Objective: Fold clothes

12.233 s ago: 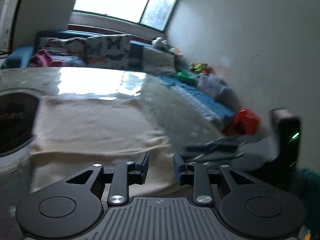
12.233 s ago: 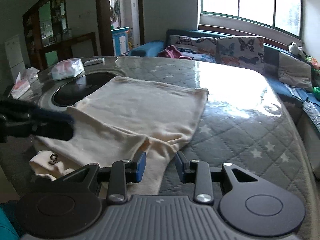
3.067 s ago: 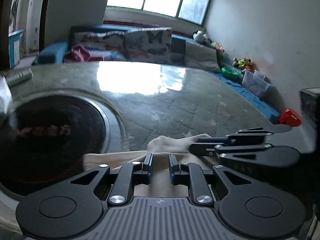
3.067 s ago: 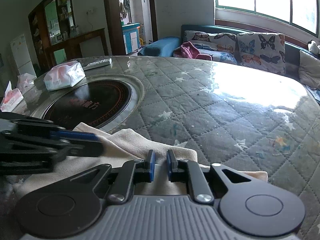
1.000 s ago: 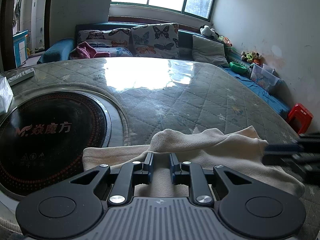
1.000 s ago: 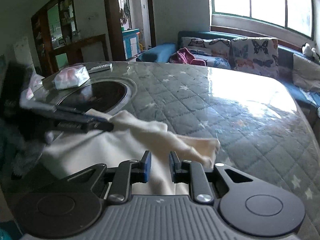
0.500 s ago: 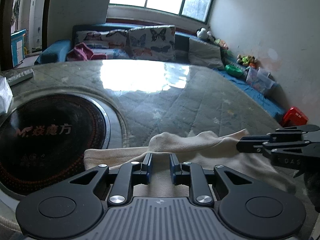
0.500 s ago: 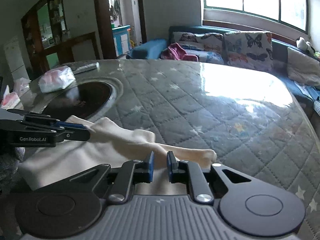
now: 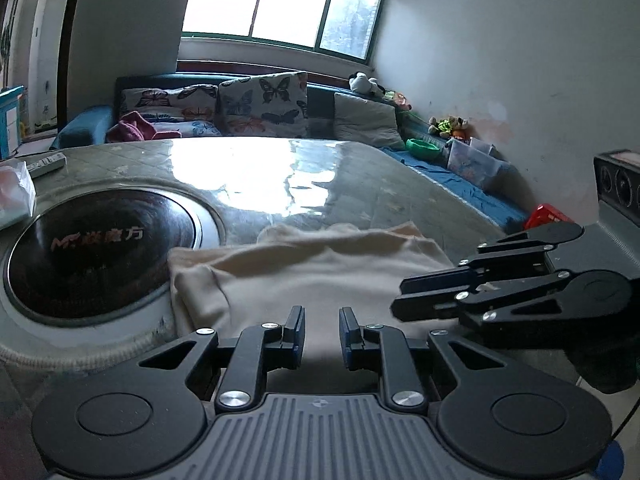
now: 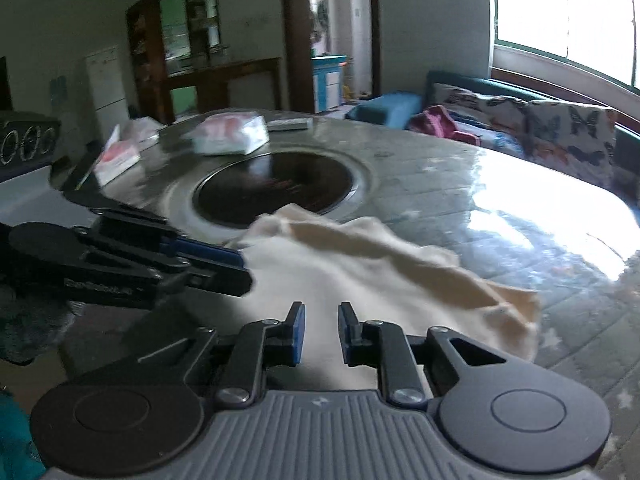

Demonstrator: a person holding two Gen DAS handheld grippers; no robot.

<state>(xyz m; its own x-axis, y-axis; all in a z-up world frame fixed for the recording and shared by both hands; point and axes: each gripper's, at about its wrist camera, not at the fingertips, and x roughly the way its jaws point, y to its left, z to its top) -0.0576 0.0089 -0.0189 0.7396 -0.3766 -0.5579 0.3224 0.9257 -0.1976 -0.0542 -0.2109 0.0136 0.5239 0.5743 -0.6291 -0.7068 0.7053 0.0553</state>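
Left gripper [image 9: 322,334] sits low over the near edge of the cream garment [image 9: 320,268], its fingers parted with a clear gap and nothing between them. Right gripper [image 10: 321,330] shows the same picture from its side: fingers apart, pale fabric visible through the gap, no grip on it. In the left wrist view the right gripper [image 9: 404,292] comes in from the right, just beside the garment's right edge; from this side I cannot tell how its jaws stand. In the right wrist view the left gripper [image 10: 244,266] reaches in from the left, its tip at the garment's left edge.

The cream garment [image 10: 380,276] lies folded into a compact bundle on the quilted grey table cover [image 9: 360,184], near edge toward the grippers, far edge rumpled and slightly raised. To its left, just beside it, sits the round black hotplate [image 9: 100,256] set in the table [image 10: 520,216]. Far left on the table: tissue packs [image 10: 230,134] and a remote control [image 9: 46,164]. Beyond the table, a sofa with butterfly cushions [image 9: 262,104] runs under the bright window [image 9: 280,4].
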